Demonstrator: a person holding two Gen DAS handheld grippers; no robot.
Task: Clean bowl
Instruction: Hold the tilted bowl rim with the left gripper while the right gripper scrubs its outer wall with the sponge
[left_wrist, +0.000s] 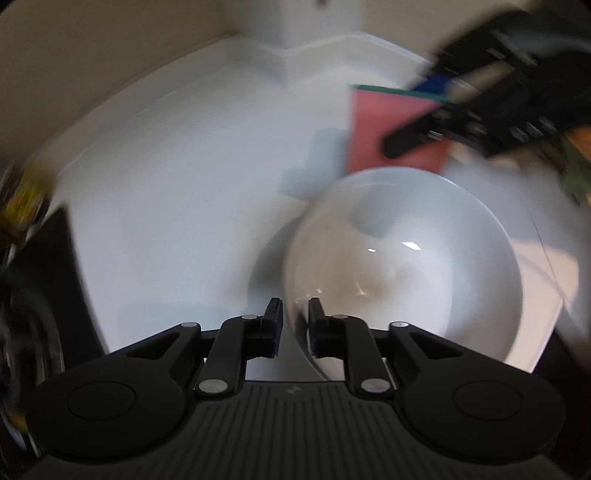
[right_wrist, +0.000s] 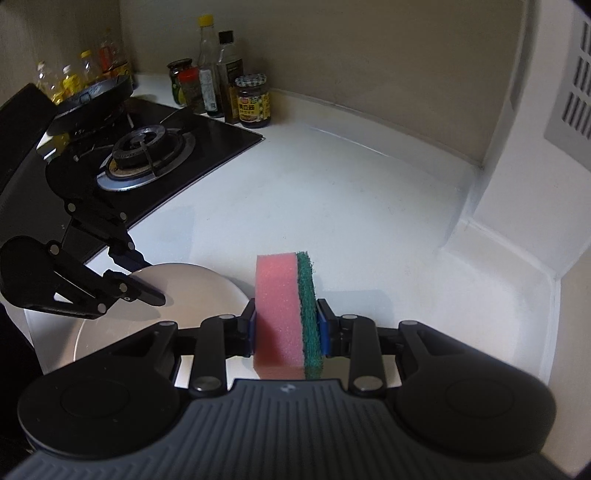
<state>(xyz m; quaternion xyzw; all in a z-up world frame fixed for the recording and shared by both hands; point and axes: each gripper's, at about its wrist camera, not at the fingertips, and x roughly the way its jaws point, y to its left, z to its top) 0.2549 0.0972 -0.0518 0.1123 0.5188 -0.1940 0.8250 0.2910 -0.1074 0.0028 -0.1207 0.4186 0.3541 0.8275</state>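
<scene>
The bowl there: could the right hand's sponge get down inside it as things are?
Probably yes. The bowl sits open side up with nothing in it, and the left gripper pinches only its near rim. The sponge, held in the right gripper, is just beyond the far rim with bare counter around.

White countertop (right_wrist: 351, 206) — black gas stove (right_wrist: 147, 147), dark pan (right_wrist: 96, 92), sauce bottles and jars (right_wrist: 221, 85) behind.

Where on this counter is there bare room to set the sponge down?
Bare white counter lies between the stove and the right wall corner, beyond the sponge in the right gripper. It is crowded at the jars behind the stove and near the bowl held by the left gripper.
</scene>
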